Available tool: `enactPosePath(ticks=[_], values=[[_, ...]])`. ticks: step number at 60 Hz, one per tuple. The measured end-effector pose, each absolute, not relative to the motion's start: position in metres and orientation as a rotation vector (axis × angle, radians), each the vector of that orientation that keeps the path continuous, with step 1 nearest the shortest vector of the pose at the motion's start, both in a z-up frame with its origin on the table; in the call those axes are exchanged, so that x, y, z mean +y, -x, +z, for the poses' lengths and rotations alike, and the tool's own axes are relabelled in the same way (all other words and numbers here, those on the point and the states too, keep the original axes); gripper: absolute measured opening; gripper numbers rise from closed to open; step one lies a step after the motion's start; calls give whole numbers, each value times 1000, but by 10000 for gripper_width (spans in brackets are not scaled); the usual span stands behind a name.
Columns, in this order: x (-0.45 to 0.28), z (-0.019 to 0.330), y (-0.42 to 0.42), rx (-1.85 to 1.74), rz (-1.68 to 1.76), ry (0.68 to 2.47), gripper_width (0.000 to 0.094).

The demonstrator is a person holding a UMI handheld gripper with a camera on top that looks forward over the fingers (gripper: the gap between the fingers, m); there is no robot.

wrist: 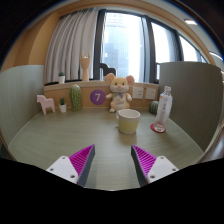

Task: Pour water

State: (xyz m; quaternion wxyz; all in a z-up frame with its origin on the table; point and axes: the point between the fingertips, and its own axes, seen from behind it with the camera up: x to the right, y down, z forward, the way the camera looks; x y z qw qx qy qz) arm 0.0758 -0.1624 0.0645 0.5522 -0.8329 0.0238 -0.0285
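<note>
Cream-coloured, the cup (129,121) stands upright on the counter (60,140), well ahead of the released gripper (113,160); a clear bottle (163,108) stands to its right.

It looks like an office corner: a desk (60,135) between grey partition panels (192,95), with a big curtained window (125,45) behind.

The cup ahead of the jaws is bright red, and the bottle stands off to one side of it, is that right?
Not quite. The gripper view shows the cup is cream, not red. The bottle does stand to its side. The gripper is open, jaws empty.
</note>
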Motion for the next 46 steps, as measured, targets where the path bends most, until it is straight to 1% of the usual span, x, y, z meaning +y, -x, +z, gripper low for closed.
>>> enactPosePath(ticks=[7, 18, 33, 46], values=[[-177, 86, -29, 0, -1, 1945, 728], [-192, 118, 15, -35, 36, 1894, 727], [-210, 144, 55, -107, 62, 1847, 726], [-222, 150, 79, -151, 111, 1829, 727]])
